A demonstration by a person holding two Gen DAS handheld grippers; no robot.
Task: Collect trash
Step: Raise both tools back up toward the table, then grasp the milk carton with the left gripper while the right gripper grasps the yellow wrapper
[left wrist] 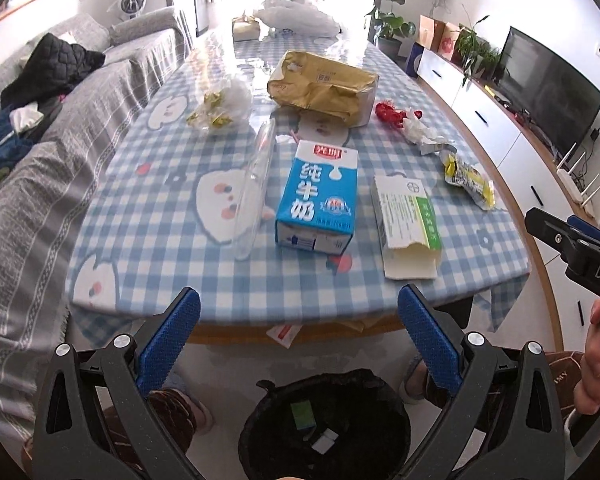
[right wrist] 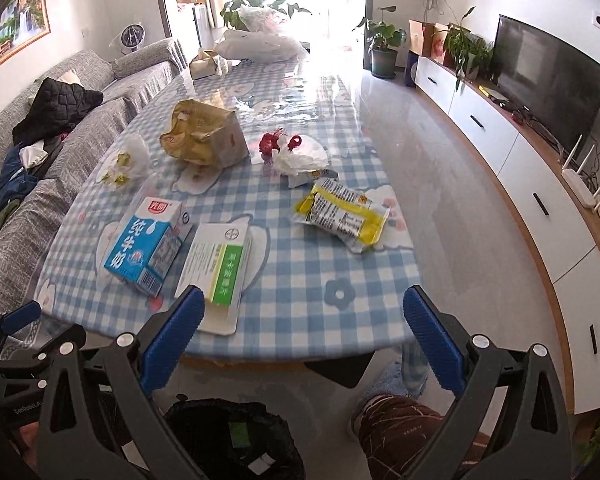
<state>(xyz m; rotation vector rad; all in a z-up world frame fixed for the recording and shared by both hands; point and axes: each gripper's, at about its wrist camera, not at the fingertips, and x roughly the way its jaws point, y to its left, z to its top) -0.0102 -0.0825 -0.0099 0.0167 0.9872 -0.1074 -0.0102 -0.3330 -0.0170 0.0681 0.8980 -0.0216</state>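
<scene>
The left gripper (left wrist: 299, 344) and the right gripper (right wrist: 304, 334) both hover off the near edge of the counter (left wrist: 172, 168), each with its blue fingers (left wrist: 168, 344) spread wide and holding nothing. On the checked cloth, at 12 o'clock from the left gripper, a blue-and-white milk carton (left wrist: 318, 200) lies on its side. Just beside it at 3 o'clock lies a white-and-green medicine box (left wrist: 406, 222), its near flap open. A crumpled yellow wrapper (right wrist: 342, 214) sits farther right, and a creased tan paper bag (left wrist: 324, 86) lies beyond. Below, at 6 o'clock, stands a black-lined trash bin (left wrist: 324, 424) holding a small green box.
</scene>
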